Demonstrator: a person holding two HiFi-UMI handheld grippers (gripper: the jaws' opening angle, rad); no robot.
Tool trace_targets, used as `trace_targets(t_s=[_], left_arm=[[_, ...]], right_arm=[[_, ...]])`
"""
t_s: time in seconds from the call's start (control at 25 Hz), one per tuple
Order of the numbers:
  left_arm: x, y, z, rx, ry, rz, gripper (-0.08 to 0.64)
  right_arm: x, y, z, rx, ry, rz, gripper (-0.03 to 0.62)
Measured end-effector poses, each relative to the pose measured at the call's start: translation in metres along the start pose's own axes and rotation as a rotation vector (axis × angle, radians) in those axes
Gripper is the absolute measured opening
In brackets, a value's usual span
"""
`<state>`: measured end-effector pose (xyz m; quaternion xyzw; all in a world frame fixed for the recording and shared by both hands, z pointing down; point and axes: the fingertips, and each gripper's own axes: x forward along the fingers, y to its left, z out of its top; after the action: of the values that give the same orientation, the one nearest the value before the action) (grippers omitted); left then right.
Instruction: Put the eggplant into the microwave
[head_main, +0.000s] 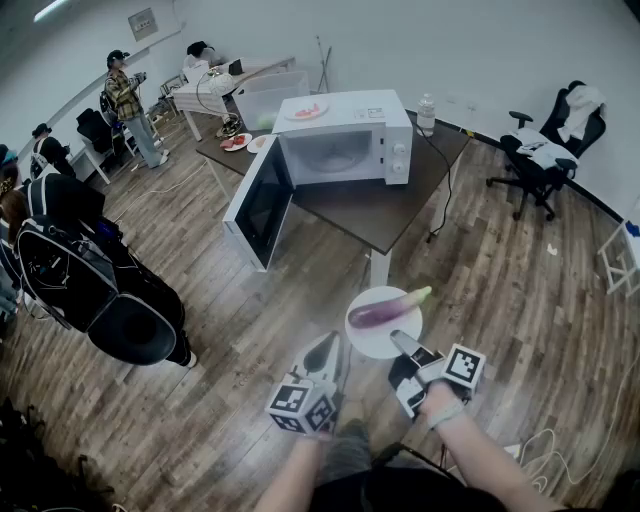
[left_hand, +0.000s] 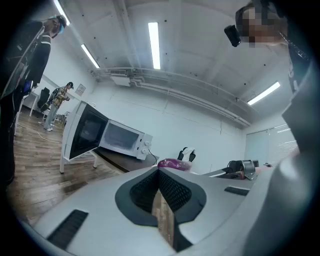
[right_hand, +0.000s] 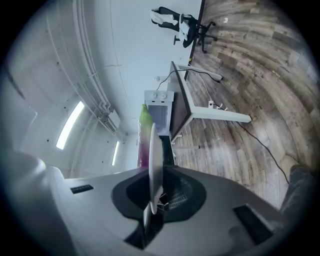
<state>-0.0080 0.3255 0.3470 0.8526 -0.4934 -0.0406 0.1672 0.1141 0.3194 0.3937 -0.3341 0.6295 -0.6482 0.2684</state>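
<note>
A purple eggplant with a green stem lies on a white plate, held in the air above the wood floor. My right gripper is shut on the plate's near rim. In the right gripper view the plate shows edge-on between the pads, with the eggplant on its left side. My left gripper is shut and empty, just left of the plate. The white microwave stands on the dark table ahead with its door swung open. The left gripper view shows the eggplant over my left gripper.
A water bottle and a cable are at the table's right end. A plate of food sits on the microwave. Black bags and two people are on the left. An office chair stands at the right.
</note>
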Motion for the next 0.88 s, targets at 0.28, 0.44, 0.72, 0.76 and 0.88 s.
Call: trace_targets(t_s=[0.28,0.44,0.72,0.76,0.88], left_arm=[[0.041,0.035,0.012,0.006,0.013,-0.014,0.001],[0.065,0.054,0.020,0.010,0.021,-0.030,0.002],[0.096,0.085,0.027,0.003,0.030,-0.060,0.002],[0.099,0.090,0.028,0.002,0.031,-0.062,0.002],[0.108,0.104,0.031,0.003,0.031,-0.065,0.001]], right_arm=[[0.046,-0.002,0.026,0.018,-0.023,-0.007,0.025],[0.072,-0.001,0.039,0.016,-0.036,-0.009,0.025],[0.112,0.000,0.056,0.015,-0.059,0.005,0.026],[0.118,0.000,0.059,0.018,-0.064,0.008,0.026],[0.134,0.000,0.065,0.028,-0.076,0.013,0.026]])
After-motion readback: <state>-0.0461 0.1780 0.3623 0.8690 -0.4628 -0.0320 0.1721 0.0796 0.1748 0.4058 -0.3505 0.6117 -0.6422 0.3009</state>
